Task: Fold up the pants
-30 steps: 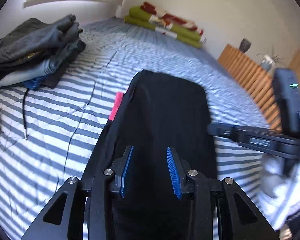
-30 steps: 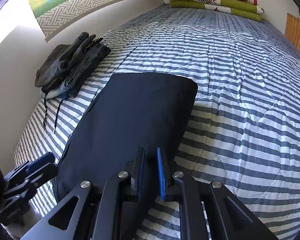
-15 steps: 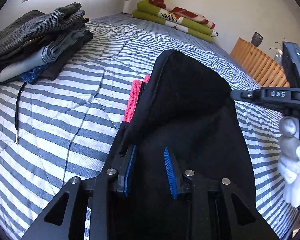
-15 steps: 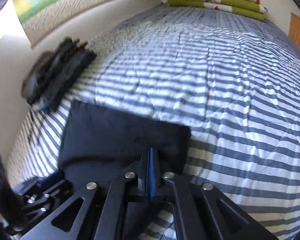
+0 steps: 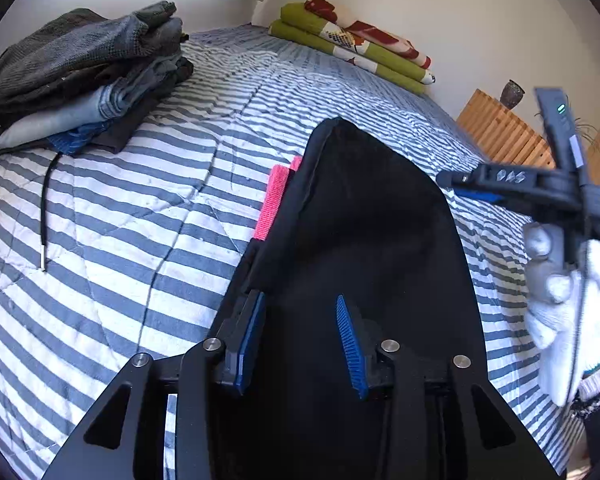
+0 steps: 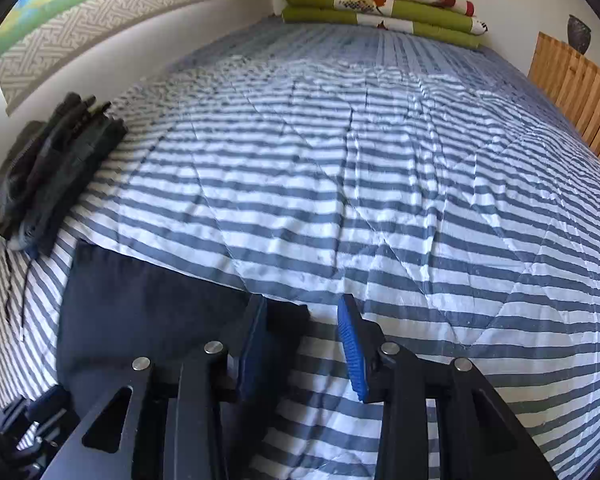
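Black fabric pants (image 5: pixel 364 240), folded, lying on the near part of the blue-and-white striped quilted bed cover (image 5: pixel 148 208); in the right wrist view the same pants (image 6: pixel 148 312) show as a dark flat panel with a straight far edge. A pink textured strip (image 5: pixel 274 200) shows along their left edge.

Left hand-held gripper (image 5: pixel 300 344): black frame, blue ribbed pads, jaws wide apart, directly over the near part of the pants; no cloth seen between the pads. Whether the pads touch the fabric cannot be told.

Right hand-held gripper (image 6: pixel 304 344): jaws wide apart, at the pants' right far corner; left pad over dark cloth, right pad over bare striped cover. In the left wrist view it (image 5: pixel 476 188) appears at the right, blurred, held by a hand in a white knit glove (image 5: pixel 572 320).

Open room: broad bare striped cover beyond and to the right of the pants, up to the head of the bed.

Other items: stack of folded dark, grey and denim clothes (image 5: pixel 84 76) at the left edge by the wall, well apart from the pants, with a black drawstring (image 5: pixel 44 216) trailing over the cover. Folded green, red and white blanket (image 6: pixel 380 12) at the far end. Slatted wooden cabinet (image 6: pixel 576 92) on the right, a dark vase (image 6: pixel 579 32) on it.
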A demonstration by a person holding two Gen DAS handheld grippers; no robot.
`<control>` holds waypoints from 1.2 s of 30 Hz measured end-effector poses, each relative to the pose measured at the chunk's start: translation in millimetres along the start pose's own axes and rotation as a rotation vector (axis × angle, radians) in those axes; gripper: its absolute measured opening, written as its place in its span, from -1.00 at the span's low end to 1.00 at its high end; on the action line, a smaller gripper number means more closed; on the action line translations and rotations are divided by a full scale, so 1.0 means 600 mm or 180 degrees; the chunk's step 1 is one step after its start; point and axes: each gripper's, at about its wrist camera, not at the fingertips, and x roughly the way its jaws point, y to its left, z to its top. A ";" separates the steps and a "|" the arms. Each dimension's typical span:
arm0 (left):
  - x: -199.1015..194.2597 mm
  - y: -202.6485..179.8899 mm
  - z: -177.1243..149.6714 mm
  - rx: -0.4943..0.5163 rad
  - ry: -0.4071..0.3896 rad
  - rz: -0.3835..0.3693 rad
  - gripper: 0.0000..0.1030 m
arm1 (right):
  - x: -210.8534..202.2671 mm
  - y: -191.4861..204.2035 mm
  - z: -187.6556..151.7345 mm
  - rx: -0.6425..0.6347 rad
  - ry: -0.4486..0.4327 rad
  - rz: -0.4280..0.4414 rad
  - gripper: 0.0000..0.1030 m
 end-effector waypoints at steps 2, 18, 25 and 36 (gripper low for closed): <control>-0.005 0.002 0.000 -0.0015 -0.0008 -0.0039 -0.22 | -0.018 0.047 0.004 -0.0171 -0.0056 0.0279 -0.36; -0.026 0.041 0.013 -0.0098 0.0159 -0.0097 -0.21 | 0.008 0.128 -0.004 -0.0187 0.0210 0.0573 -0.31; -0.038 0.048 0.073 0.0051 0.0336 -0.0140 0.25 | -0.105 -0.008 -0.119 0.0230 0.0122 0.0527 0.12; 0.048 0.031 0.138 0.0033 0.0947 -0.0415 0.40 | -0.086 -0.031 -0.190 0.0614 0.0389 0.0684 0.13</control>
